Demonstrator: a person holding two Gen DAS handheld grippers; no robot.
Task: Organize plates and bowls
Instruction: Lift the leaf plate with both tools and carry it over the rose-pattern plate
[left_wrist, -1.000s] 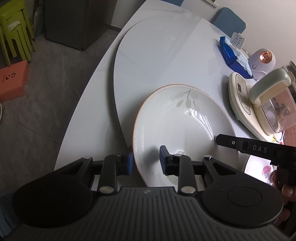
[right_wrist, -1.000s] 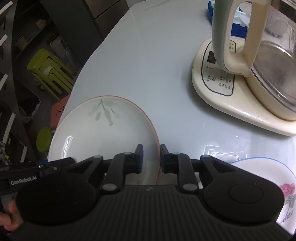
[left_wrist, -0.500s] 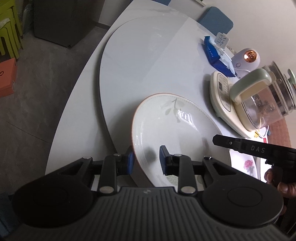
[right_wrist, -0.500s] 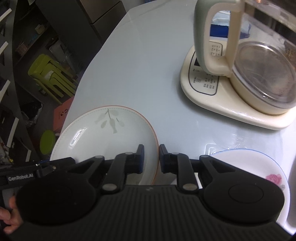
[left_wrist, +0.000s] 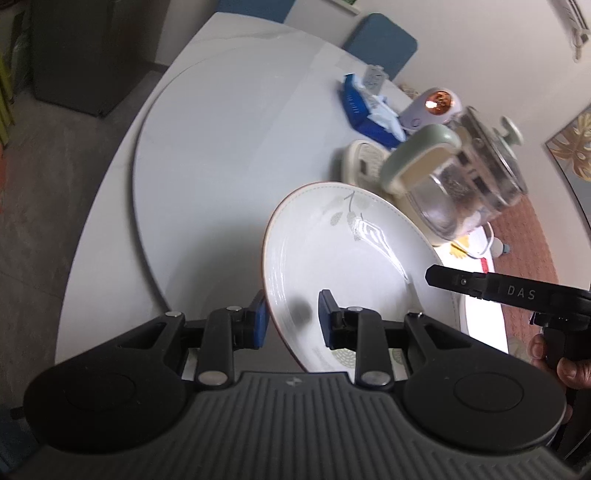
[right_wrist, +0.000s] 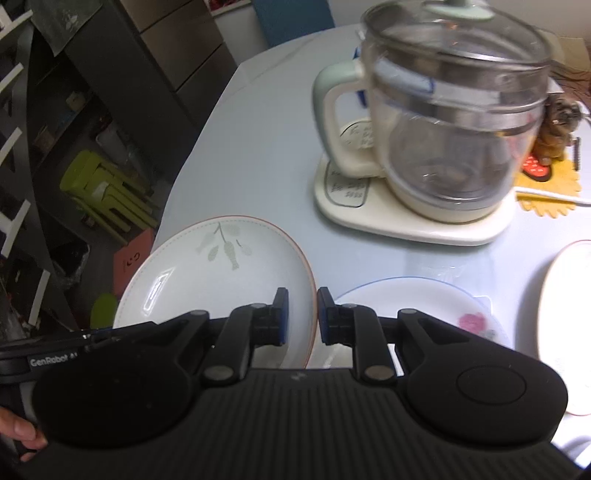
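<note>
A white leaf-patterned plate (left_wrist: 347, 266) with an orange rim is held off the table between both grippers. My left gripper (left_wrist: 291, 317) is shut on its near-left rim. My right gripper (right_wrist: 300, 314) is shut on its right rim; the plate also shows in the right wrist view (right_wrist: 218, 273). A white plate with a pink flower and blue rim (right_wrist: 424, 306) lies on the table just right of and below my right gripper. Another pale plate (right_wrist: 565, 314) shows at the right edge.
A glass kettle on a cream base (right_wrist: 443, 122) stands close behind the plates; it also shows in the left wrist view (left_wrist: 454, 184). A blue packet (left_wrist: 365, 110) and a small round device (left_wrist: 436, 107) sit further back. The table edge (left_wrist: 99, 229) drops to the floor on the left.
Both grippers have lifted the leaf-patterned plate and carried it right, toward the kettle and the flowered plate. Both stay shut on its rim.
</note>
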